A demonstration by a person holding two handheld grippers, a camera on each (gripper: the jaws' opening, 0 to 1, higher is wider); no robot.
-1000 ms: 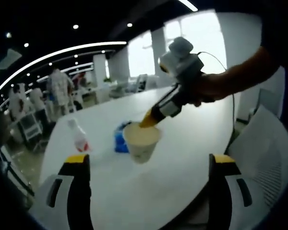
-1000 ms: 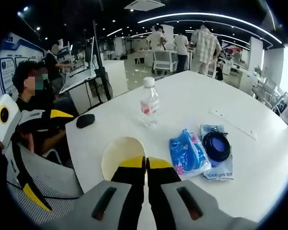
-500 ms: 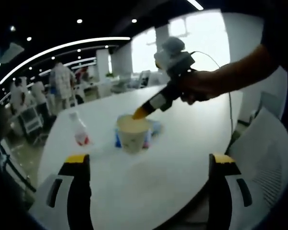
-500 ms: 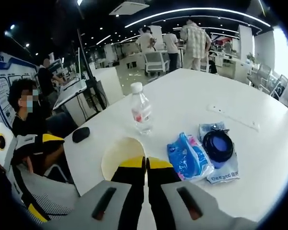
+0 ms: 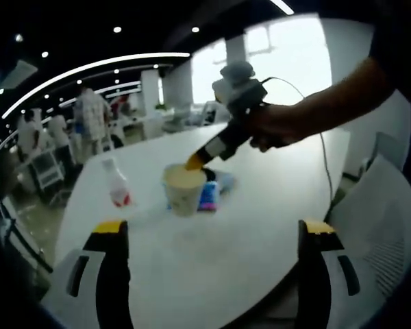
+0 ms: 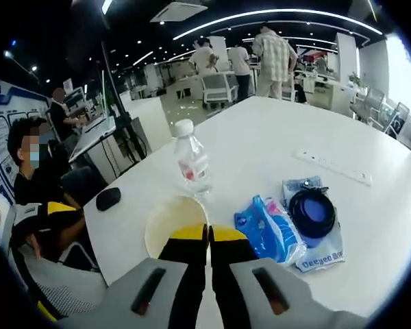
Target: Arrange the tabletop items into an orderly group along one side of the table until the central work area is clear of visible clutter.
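A cream paper cup [image 5: 183, 189] is held just over the white table [image 5: 260, 226], close to a blue wipes packet [image 5: 209, 196]. My right gripper [image 5: 194, 162] comes in from the right, held by a hand, shut on the cup's rim. In the right gripper view its jaws [image 6: 207, 234] pinch the cup [image 6: 170, 218] rim; the blue packet [image 6: 268, 230] lies just right of it. A clear water bottle [image 6: 192, 162] with a red label stands beyond the cup, also seen as the bottle [image 5: 116, 186]. My left gripper [image 5: 214, 232] hangs open over the near table edge.
A dark blue round dish [image 6: 313, 211] rests on a white packet [image 6: 320, 258] at the right. A black mouse [image 6: 108, 199] lies near the table's left edge. A white power strip [image 6: 332, 168] sits further back. A seated person and white mesh chair [image 5: 383, 233] flank the table.
My right gripper has carried the cup away from the left gripper, up to the blue packet and closer to the bottle. The left gripper's jaws stay wide apart.
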